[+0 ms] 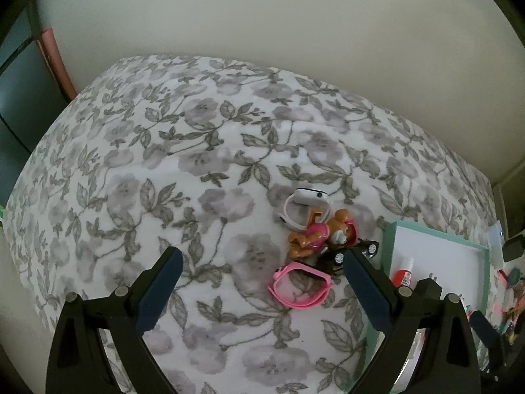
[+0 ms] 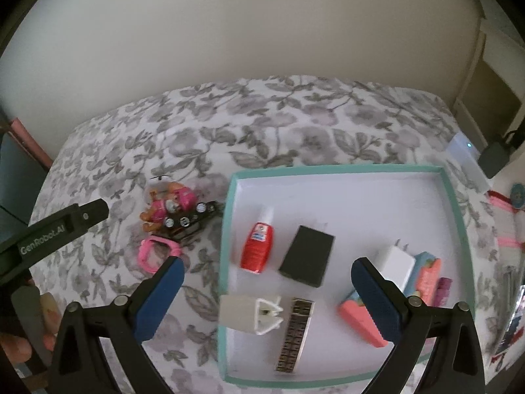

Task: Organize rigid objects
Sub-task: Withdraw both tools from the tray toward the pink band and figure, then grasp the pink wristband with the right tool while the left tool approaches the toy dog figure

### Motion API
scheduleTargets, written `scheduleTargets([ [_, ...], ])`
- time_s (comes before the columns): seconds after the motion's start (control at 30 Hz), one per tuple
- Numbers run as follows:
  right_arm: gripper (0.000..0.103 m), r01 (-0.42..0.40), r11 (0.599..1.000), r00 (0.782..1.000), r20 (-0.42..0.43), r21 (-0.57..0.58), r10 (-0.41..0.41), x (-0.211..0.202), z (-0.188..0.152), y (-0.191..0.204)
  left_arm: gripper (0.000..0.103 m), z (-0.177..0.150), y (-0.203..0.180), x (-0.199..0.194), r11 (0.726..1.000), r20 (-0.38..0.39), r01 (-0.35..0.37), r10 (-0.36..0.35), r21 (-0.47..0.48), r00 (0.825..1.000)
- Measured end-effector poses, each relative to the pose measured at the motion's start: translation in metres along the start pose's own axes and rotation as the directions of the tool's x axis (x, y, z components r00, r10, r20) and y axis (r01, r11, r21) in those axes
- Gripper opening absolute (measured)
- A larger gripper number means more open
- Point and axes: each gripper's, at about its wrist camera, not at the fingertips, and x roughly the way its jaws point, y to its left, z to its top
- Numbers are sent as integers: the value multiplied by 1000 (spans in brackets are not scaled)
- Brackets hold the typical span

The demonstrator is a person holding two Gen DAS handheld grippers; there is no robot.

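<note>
We held both grippers over a bed covered in a floral sheet (image 1: pixel 164 164). Our left gripper (image 1: pixel 262 282) had its fingers spread wide with nothing between them, and our right gripper (image 2: pixel 267 295) was likewise spread and empty above the teal-rimmed tray (image 2: pixel 328 169).

On the sheet, left of the tray, a small cluster lay close together: a white watch (image 1: pixel 306 197) farthest from us, a pup figure in pink (image 1: pixel 315 236) touching a black toy car (image 1: pixel 354 252), and a pink watch (image 1: pixel 300 285) nearest us, just beside the car.

Inside the tray we saw a red glue bottle (image 2: pixel 257 246) beside a black charger (image 2: pixel 306 256), a white charger (image 2: pixel 395 259) against a coral and blue case (image 2: pixel 426 272), a white adapter (image 2: pixel 252 317) near the front left, and a dark strip (image 2: pixel 295 335) just right of it. The case was partly hidden by our right finger.
</note>
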Motion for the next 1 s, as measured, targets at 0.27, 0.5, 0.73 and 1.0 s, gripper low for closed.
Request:
scheduleTargets([
  [0.27,103,-1,1000,1000,-22,-12,0,10,-1,15,98,1,17,7,1000,-25,12,-12,-15,1000],
  [0.5,103,-23,999,999,-26,-36,22,18,-1,29,98,0,30,18,999,-57,17,-19,-31,998],
  [0.73,103,-73,994,997,-8,-83,73,22,0,52,98,-6,40,37,999,-108,15,-19,-38,994],
  [1.0,103,-100,988,995,-33,-115,97,37,-4,75,98,-10,59,55,997,-143,-12,0,-81,990],
])
